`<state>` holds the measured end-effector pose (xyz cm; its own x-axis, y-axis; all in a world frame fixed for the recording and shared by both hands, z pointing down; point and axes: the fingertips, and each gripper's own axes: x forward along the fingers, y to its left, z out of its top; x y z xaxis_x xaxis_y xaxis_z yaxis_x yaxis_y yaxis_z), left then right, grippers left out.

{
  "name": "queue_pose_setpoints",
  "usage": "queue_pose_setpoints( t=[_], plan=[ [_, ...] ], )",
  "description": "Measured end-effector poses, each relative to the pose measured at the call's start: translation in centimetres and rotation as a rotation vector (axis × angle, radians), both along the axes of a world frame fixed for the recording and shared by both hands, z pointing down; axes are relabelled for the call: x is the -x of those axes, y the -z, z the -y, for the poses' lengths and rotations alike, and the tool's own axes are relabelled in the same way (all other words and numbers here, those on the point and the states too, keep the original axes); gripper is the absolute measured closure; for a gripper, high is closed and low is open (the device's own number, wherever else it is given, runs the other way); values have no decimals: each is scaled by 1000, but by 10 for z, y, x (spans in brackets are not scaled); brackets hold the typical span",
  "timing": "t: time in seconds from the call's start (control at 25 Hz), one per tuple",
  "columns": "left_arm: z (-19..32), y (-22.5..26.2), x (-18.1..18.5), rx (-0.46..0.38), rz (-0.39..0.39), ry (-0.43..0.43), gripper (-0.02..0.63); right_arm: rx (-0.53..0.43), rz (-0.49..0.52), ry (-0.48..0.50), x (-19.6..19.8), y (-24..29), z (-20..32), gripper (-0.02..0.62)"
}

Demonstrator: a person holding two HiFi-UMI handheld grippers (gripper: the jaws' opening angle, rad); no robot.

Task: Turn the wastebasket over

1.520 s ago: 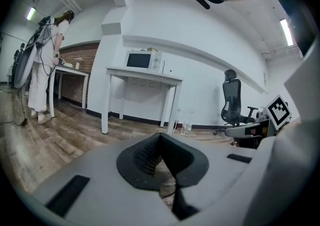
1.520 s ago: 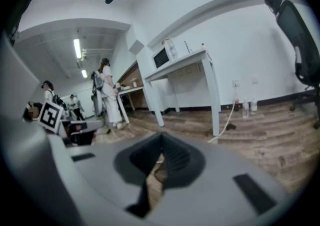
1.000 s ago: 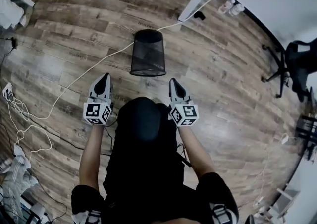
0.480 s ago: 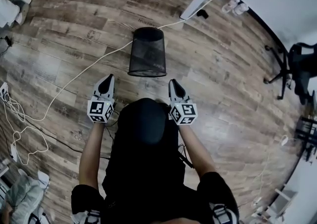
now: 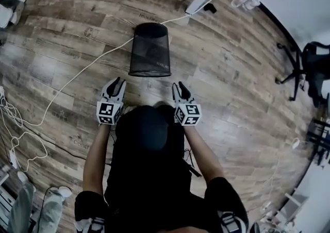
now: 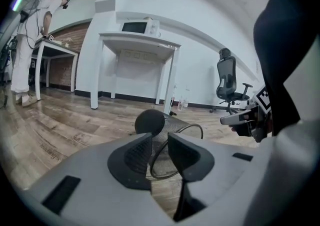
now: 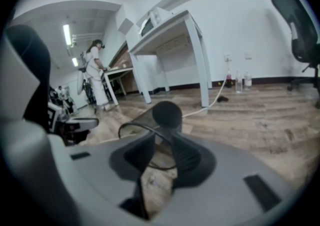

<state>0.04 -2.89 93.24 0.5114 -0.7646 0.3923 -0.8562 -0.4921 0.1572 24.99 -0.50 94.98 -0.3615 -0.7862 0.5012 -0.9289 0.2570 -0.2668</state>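
Observation:
The black mesh wastebasket point(image 5: 149, 54) lies on its side on the wooden floor, its open rim towards me and its solid bottom away. My left gripper point(image 5: 118, 81) hangs just short of the rim's left side; its jaws have just been opening and stand apart with nothing between them. My right gripper point(image 5: 179, 85) is level with it near the rim's right side, jaws also apart and empty. In the left gripper view the basket point(image 6: 176, 131) shows past the left gripper point(image 6: 159, 137). In the right gripper view the basket point(image 7: 167, 114) shows past the right gripper point(image 7: 163, 137).
A white cable point(image 5: 77, 75) runs across the floor past the basket's far end to a white table leg point(image 5: 203, 0). Bottles point(image 5: 245, 2) stand by the wall, an office chair point(image 5: 309, 67) is at the right, and loose cables point(image 5: 15, 118) lie at the left. A person in white point(image 6: 30, 45) stands far off.
Both grippers have sunk and moved closer to the basket's rim. The jaws of both, shut before, now stand apart.

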Motion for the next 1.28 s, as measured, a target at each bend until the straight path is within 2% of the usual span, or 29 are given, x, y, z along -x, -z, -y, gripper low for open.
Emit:
queue_pose_setpoints(
  t=[0.52,1.2,1.28],
  plan=[
    [12,-72,-14,103,74,-26,448,115,-73,19,-3,-78,17,479],
    [28,-115,-17,154,120,-4,449,216,-103,7,1,-137,35,474],
    [28,-120,-18,163,130,-1,473,222,-99,0,0,-139,35,474]
  ],
)
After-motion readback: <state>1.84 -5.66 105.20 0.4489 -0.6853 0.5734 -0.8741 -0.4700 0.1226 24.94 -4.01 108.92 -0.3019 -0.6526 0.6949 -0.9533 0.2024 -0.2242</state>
